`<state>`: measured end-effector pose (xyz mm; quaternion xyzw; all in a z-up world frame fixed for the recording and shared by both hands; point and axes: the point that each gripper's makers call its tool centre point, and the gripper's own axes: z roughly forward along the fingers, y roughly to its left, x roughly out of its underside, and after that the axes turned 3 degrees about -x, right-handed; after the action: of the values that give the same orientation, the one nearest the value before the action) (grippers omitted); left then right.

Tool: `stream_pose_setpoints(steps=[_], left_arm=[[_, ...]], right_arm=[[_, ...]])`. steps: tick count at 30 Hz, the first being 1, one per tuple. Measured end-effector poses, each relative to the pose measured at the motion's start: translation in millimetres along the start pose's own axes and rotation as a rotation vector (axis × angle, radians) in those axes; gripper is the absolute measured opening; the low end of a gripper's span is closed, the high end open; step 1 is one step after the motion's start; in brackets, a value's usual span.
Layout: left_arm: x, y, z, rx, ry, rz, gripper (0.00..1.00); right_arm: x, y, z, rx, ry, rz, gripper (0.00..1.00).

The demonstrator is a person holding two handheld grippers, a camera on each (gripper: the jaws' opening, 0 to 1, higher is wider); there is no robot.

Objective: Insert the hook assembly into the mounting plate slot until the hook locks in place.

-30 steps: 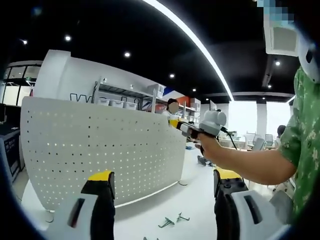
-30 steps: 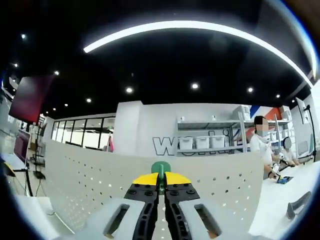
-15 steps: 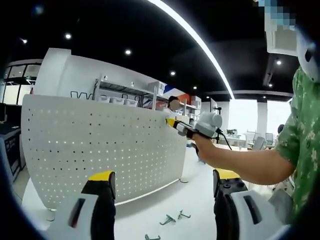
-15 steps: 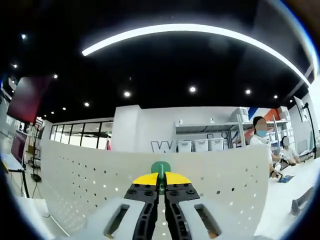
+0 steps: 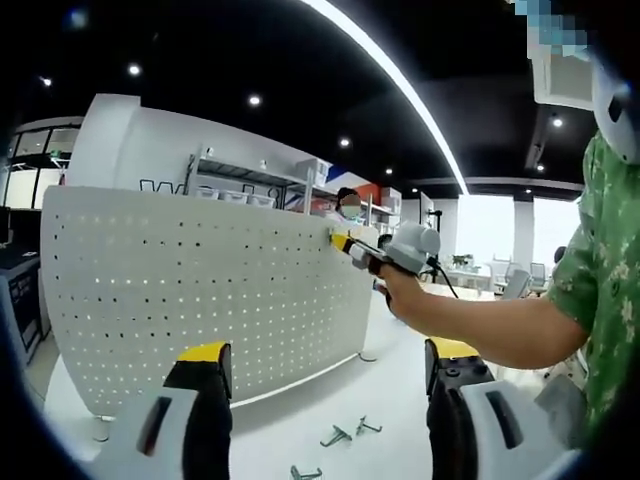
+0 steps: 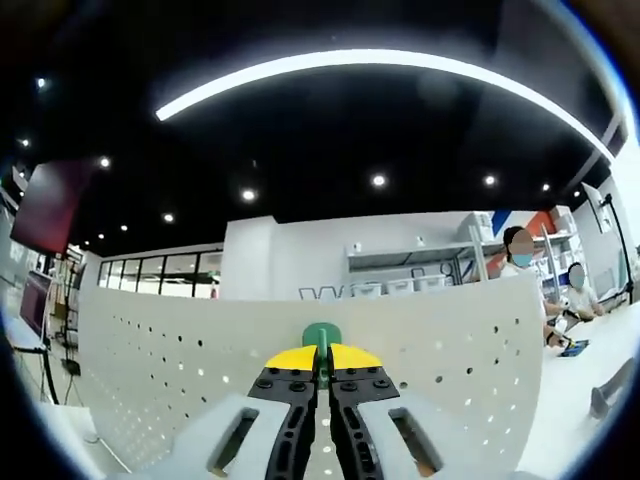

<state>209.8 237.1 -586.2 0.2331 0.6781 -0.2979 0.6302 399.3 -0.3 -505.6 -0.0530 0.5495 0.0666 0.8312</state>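
Note:
A white perforated mounting plate point(image 5: 200, 290) stands upright on the white table; in the right gripper view the plate point(image 6: 180, 370) sits close ahead. My right gripper point(image 6: 322, 362) is shut on a green hook assembly point(image 6: 322, 338), whose tip sticks out just above the yellow jaw tips, near the plate's upper part. Seen in the left gripper view, the right gripper point(image 5: 352, 250) sits at the plate's top right edge, held by a person's arm point(image 5: 480, 325). My left gripper point(image 5: 325, 375) is open with nothing between its jaws, back from the plate.
Several loose metal hooks point(image 5: 345, 433) lie on the white table point(image 5: 390, 400) in front of the plate. Shelving with bins point(image 5: 250, 195) stands behind the plate. A person point(image 6: 525, 275) sits at a far table. A green sleeve point(image 5: 600, 260) is at the right.
The right gripper with the hook has moved closer to the plate's upper edge; the plate has grown larger and higher in its view. The left gripper has hardly moved.

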Motion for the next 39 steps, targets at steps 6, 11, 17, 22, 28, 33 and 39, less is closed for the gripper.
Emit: stream_pose_setpoints(steps=[6,11,17,22,28,33,39], left_arm=[[1.7,1.6,0.9,0.0,0.006,-0.002,0.81],[3.4,2.6,1.9,0.0,0.011,-0.003,0.8],[4.5,2.7,2.5,0.001,0.016,-0.005,0.8],[5.0,2.8,2.4,0.001,0.018,-0.003,0.8],[5.6,3.0,2.5,0.0,0.019,-0.005,0.8],[6.0,2.9,2.8,0.0,0.02,-0.003,0.8],[5.6,2.6,2.8,0.0,0.019,-0.004,0.8]], right_arm=[[2.8,-0.5,0.9,0.001,-0.005,-0.005,0.01],[3.1,-0.7,0.8,0.003,-0.01,-0.008,0.01],[6.2,-1.2,0.0,0.007,-0.003,-0.007,0.01],[7.4,-1.6,-0.1,0.007,0.0,-0.007,0.01],[9.0,-2.2,-1.1,0.006,0.004,-0.009,0.01],[9.8,-2.5,-1.5,0.004,0.006,-0.01,0.01],[12.2,-3.1,-1.4,0.003,0.013,-0.007,0.01]])
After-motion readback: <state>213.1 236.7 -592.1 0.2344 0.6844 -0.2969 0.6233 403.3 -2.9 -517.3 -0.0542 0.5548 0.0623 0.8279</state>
